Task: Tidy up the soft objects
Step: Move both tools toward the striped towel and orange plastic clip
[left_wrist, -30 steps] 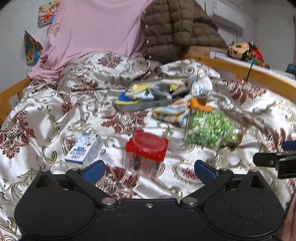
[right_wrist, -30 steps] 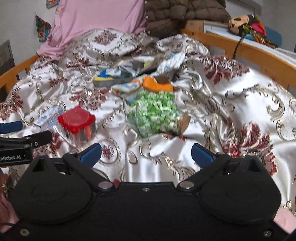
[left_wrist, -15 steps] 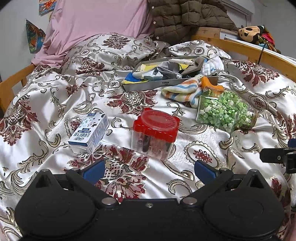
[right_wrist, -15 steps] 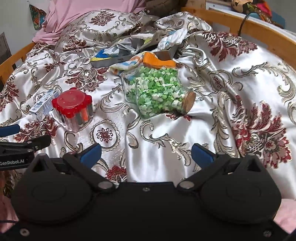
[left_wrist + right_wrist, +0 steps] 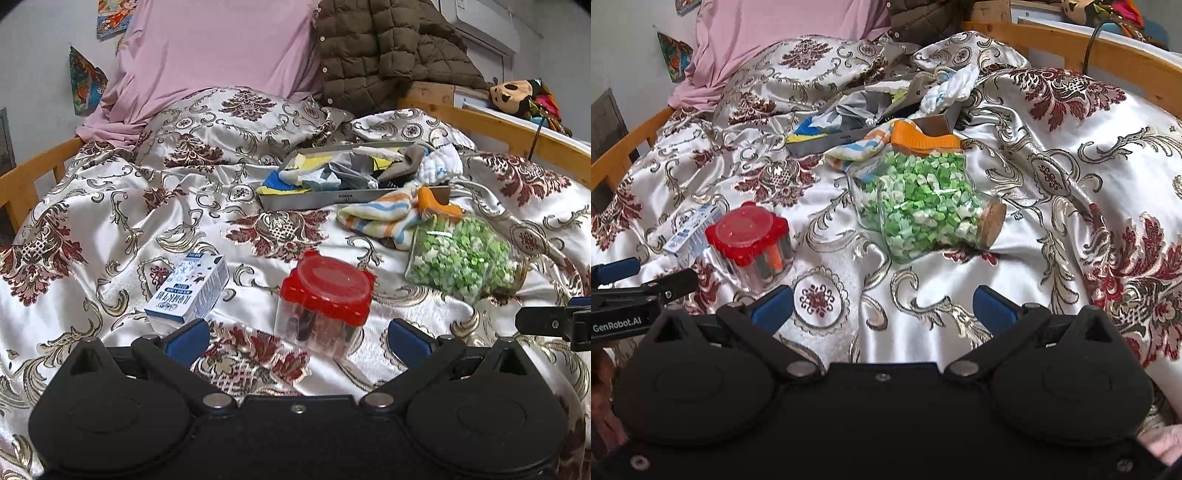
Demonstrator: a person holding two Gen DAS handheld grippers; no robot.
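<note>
Glossy white satin bedding [image 5: 110, 236] with maroon and gold scrollwork covered the bed, rumpled into soft folds, with a pink sheet [image 5: 207, 55] and a quilted brown jacket [image 5: 388, 48] heaped along the top of the frame. At upper centre of the left view, a shallow grey tray [image 5: 314, 201] held a jumble of soft cloths [image 5: 369, 168] in yellow, blue, grey and white; a striped sock [image 5: 376, 218] lay just outside its front edge. Right of centre, a clear glass jar [image 5: 923, 206] with a cork stopper lay on its side, packed with small green and white pieces. Near the bottom centre stood a clear plastic tub [image 5: 325, 299] with a scalloped red lid, and a small blue-and-white carton [image 5: 188, 291] lay to its left. The left gripper [image 5: 295, 338] was spread wide and held nothing; the right gripper [image 5: 882, 306] was likewise wide apart and empty.
</note>
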